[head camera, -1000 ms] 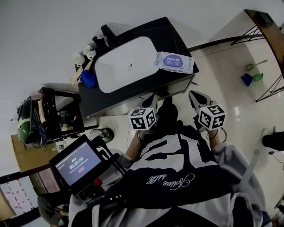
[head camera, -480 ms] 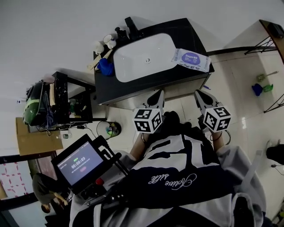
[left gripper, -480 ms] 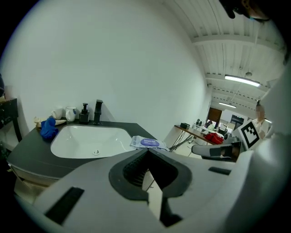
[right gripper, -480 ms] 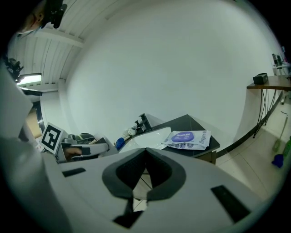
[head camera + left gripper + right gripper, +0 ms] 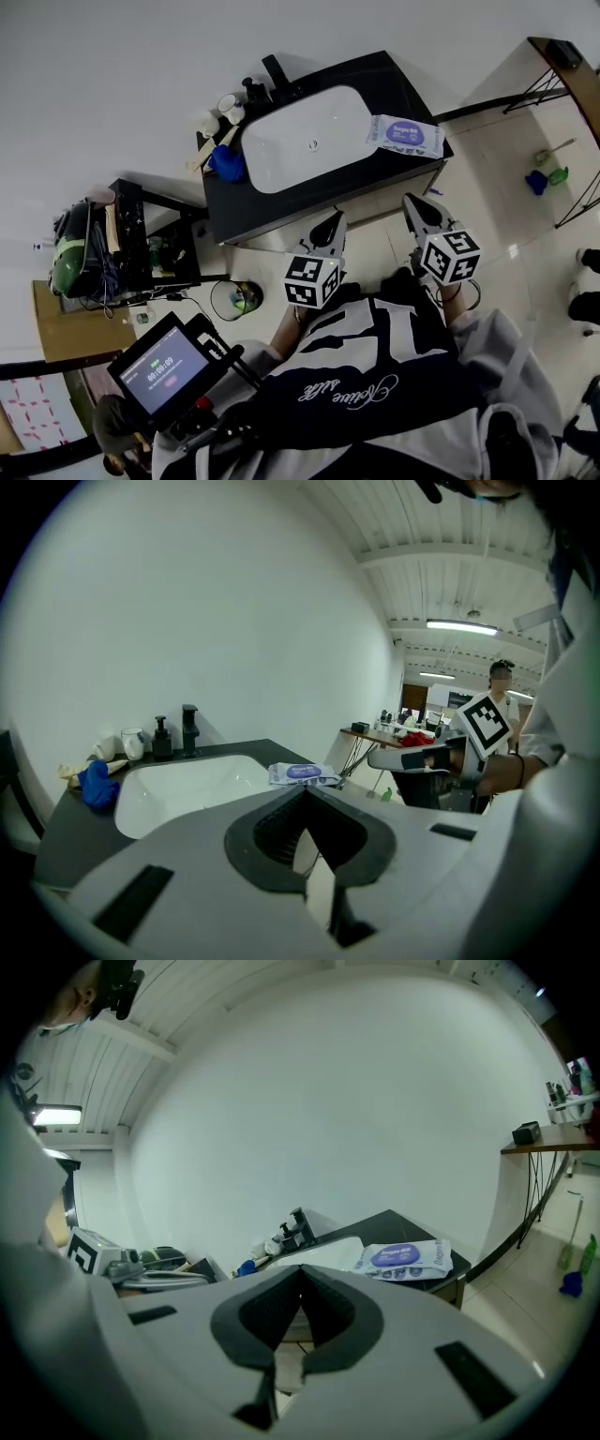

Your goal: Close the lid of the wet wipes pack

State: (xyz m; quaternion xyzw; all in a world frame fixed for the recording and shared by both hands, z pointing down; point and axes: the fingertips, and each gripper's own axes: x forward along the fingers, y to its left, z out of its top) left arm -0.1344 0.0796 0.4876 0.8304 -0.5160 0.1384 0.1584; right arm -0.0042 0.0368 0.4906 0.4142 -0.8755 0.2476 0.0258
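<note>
Facing one sink (image 5: 281,161), one wet wipes pack (image 5: 405,136): left gripper (image 5: 335,218), right gripper (image 5: 411,200), both pressed together, empty.

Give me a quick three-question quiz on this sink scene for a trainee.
1. True or false: the right gripper touches the pack.
2. In the head view, what lies by the sink's left end? A blue cloth, B pack, C plate.
3. Fill in: the left gripper's jaws are ___.
Key: 1 false; 2 A; 3 shut.
</note>
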